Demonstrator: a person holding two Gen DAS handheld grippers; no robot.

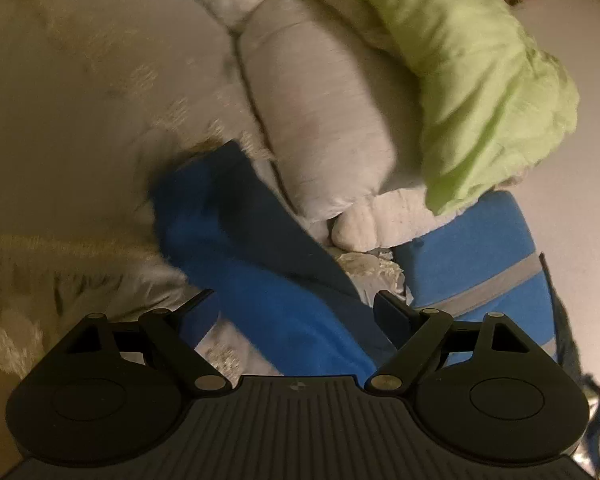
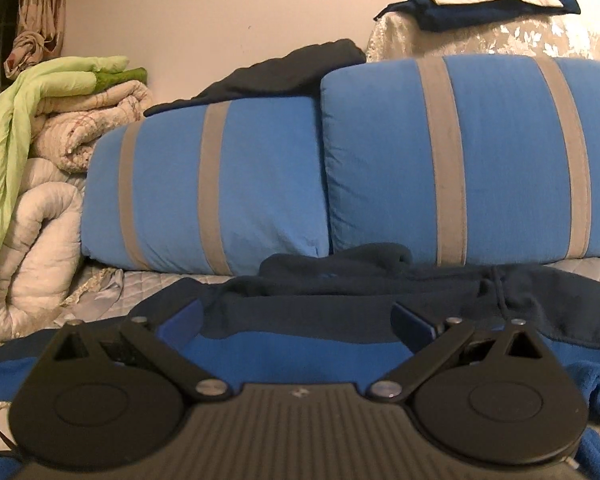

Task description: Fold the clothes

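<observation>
A blue fleece hoodie with a navy upper part lies spread on the bed. In the left wrist view one royal-blue sleeve point(image 1: 260, 248) runs out between the wide-apart fingers of my left gripper point(image 1: 296, 308), which is open and presses on nothing. In the right wrist view the hoodie's navy hood and chest point(image 2: 340, 284) lie flat just beyond my right gripper point(image 2: 300, 316). Its jaws stand wide apart above the blue body of the garment point(image 2: 292, 356), with no cloth pinched. A drawstring point(image 2: 500, 292) shows by the hood.
Two blue pillows with grey stripes point(image 2: 460, 160) lean against the wall behind the hoodie. Rolled white quilts point(image 2: 40, 240) and a light green sheet point(image 2: 8, 140) pile up at the left. Dark clothes point(image 2: 284, 72) lie on the pillows. A patterned cream bedspread point(image 1: 80, 120) covers the bed.
</observation>
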